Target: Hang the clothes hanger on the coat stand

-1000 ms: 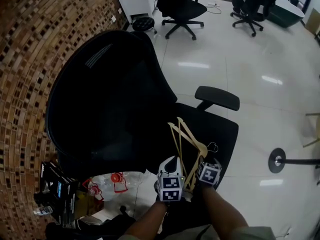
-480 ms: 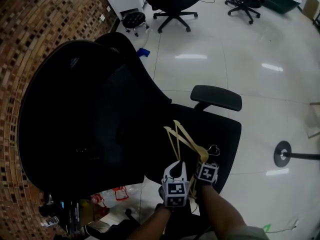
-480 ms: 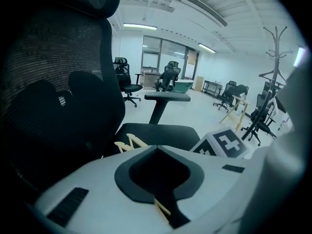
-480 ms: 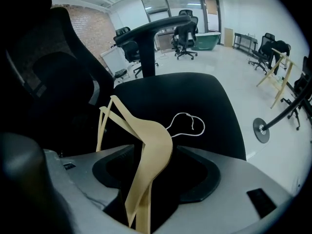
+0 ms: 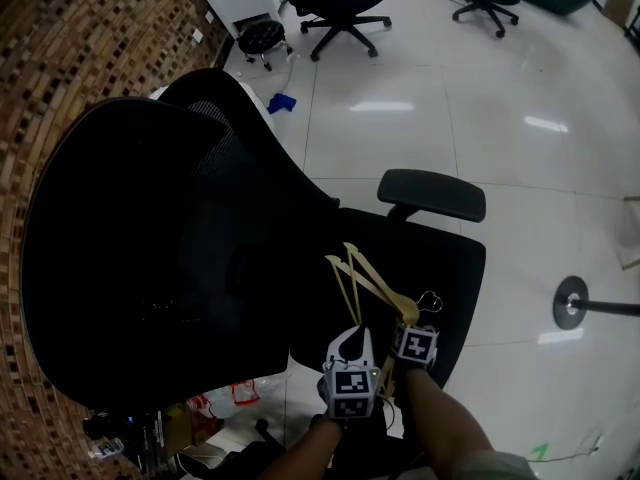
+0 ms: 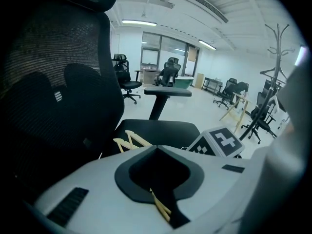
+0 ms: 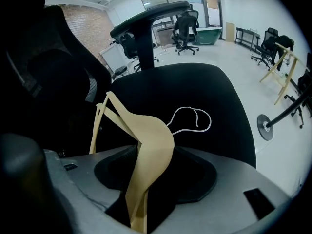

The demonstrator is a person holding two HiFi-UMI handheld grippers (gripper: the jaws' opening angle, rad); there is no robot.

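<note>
The task is at its first step. The pale wooden clothes hanger [image 5: 380, 283] with a thin wire hook lies on the seat of the black mesh office chair [image 5: 440, 268], at 6 o'clock in the head view, and nothing hangs on the coat stand yet.

The right gripper [image 5: 405, 320] has the hanger's broad shoulder running up between its jaws. They have just been closing but stand wide and look short of pressing on the wood. The left gripper [image 5: 352, 333], just at 9 o'clock of the right one, has a thin wooden bar in its gap, but I cannot tell whether its jaws press on it.

Left to do, by my reading: a firm hold, the lift, the carry and the hooking.

The dark coat stand [image 5: 572, 304] has its round base on the floor, at 3 o'clock of the hanger and well apart.

Count:
- two grippers
- one coat stand
- one wire hook
- one near chair, with at least two more at 12 o'clock

The wooden bars fan out, so I cannot say whether this is one hanger or two.
</note>
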